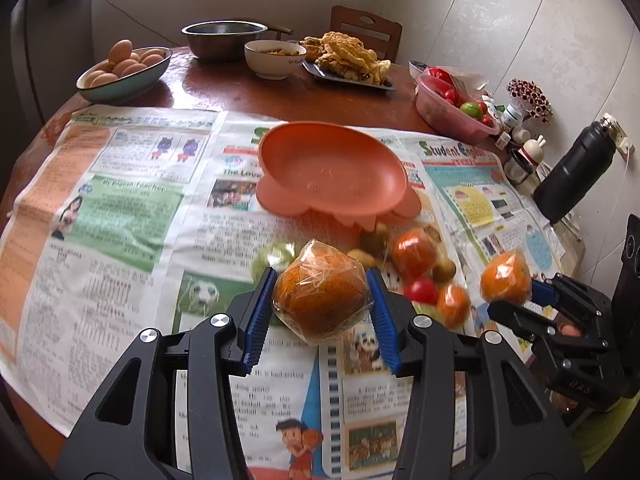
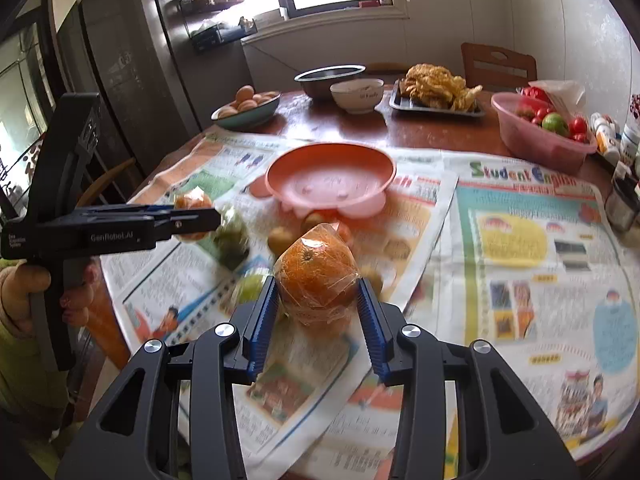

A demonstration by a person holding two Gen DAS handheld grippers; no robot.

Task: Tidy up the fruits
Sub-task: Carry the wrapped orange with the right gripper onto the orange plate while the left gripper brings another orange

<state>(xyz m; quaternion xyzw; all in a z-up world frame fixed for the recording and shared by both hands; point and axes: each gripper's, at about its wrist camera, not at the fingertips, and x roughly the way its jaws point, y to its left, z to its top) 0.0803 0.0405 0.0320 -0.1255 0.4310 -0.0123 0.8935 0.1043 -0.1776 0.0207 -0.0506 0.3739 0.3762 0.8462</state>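
Plate [image 1: 332, 168] on newspaper [image 1: 120, 220]; loose fruit [image 1: 414, 258] before plate; egg bowl [image 1: 124, 70] behind.

Two plastic-wrapped oranges, one [image 1: 322, 298] clamped in the left gripper [image 1: 322, 300] and one [image 2: 318, 280] in the right gripper [image 2: 318, 292], one empty orange dish [image 1: 332, 168] beyond them, one bowl of eggs [image 1: 124, 68] far left, one pink basin [image 1: 452, 110] far right.

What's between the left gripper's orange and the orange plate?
Left wrist view: bare newspaper mostly, from the wrapped orange to the orange plate; loose small fruits sit just right.
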